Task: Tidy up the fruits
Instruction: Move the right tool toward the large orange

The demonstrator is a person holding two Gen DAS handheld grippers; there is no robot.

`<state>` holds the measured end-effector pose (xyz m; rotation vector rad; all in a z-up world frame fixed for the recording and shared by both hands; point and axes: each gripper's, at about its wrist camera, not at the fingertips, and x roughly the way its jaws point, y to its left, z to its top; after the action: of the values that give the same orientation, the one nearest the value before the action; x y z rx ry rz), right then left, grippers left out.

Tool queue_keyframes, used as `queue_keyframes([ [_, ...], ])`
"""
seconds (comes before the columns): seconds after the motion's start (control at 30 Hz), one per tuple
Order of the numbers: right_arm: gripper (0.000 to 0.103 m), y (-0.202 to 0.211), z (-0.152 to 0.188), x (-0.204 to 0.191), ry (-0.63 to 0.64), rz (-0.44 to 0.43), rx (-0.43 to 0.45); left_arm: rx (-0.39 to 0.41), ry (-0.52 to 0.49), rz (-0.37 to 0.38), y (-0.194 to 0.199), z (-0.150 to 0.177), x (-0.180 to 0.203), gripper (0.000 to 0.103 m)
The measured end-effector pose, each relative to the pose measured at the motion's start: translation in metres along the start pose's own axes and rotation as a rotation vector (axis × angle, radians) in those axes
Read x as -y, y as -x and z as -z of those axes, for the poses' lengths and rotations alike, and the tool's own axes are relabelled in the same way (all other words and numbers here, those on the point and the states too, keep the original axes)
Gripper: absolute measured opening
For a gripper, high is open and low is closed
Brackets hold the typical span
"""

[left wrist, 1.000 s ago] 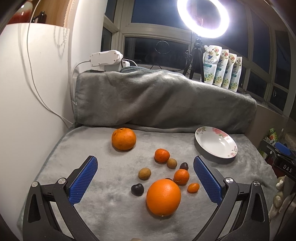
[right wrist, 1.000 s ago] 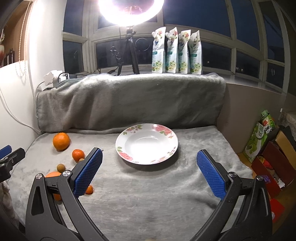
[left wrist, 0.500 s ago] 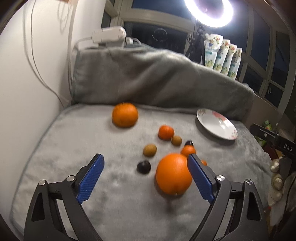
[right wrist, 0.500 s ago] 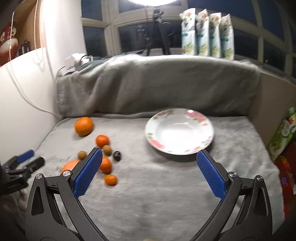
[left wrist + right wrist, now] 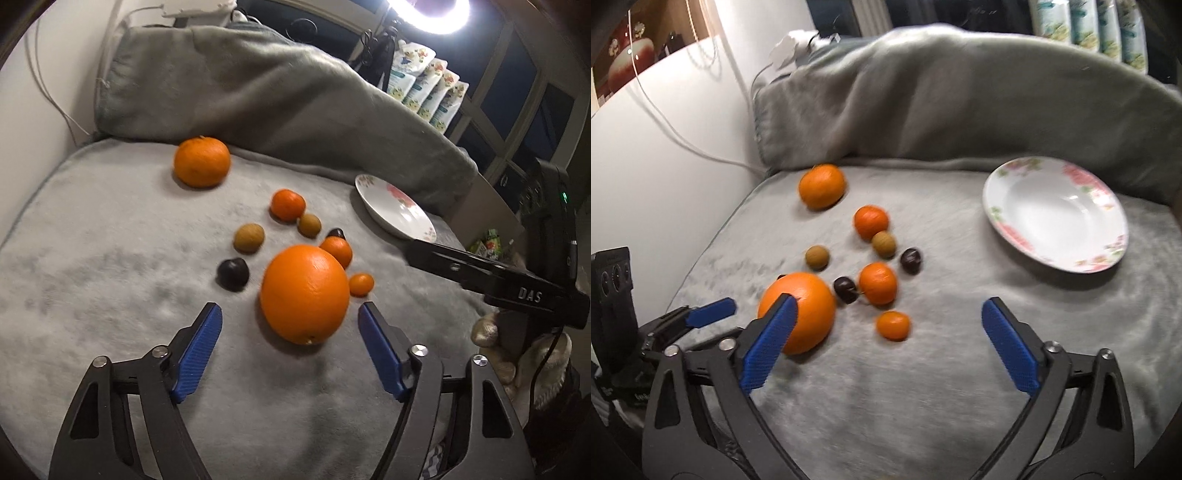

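Left wrist view: left claw (image 5: 290,317) spread wide, gripping nothing; large round orange (image 5: 305,293) sits just ahead between its blue pads, untouched, on grey fleece blanket (image 5: 92,251). White floral ceramic plate (image 5: 393,212) far ahead-right.

Right wrist view: right claw (image 5: 884,319) spread wide, empty; small orange kumquat (image 5: 893,325) between fingertips, plate ahead-right.

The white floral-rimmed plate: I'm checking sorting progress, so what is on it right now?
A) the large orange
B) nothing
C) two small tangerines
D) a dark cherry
B: the white floral-rimmed plate shows a bare bowl, and all the fruit, including the large orange, lies on the grey blanket.
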<state>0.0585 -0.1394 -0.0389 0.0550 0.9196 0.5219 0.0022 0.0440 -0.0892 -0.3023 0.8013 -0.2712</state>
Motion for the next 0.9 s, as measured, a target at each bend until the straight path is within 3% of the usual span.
queue_keyframes([
  [0.13, 0.095, -0.016, -0.001, -0.008, -0.007, -0.07, -0.057, -0.025, 0.001, 0.024, -0.007, 0.002, 0.001, 0.072],
  [0.57, 0.094, -0.049, 0.002, -0.023, -0.03, -0.168, -0.168, -0.06, 0.014, 0.049, -0.022, 0.002, -0.002, 0.063],
  [0.9, 0.094, -0.058, 0.003, -0.03, -0.037, -0.21, -0.197, -0.08, 0.018, 0.071, -0.031, 0.004, -0.001, 0.059],
])
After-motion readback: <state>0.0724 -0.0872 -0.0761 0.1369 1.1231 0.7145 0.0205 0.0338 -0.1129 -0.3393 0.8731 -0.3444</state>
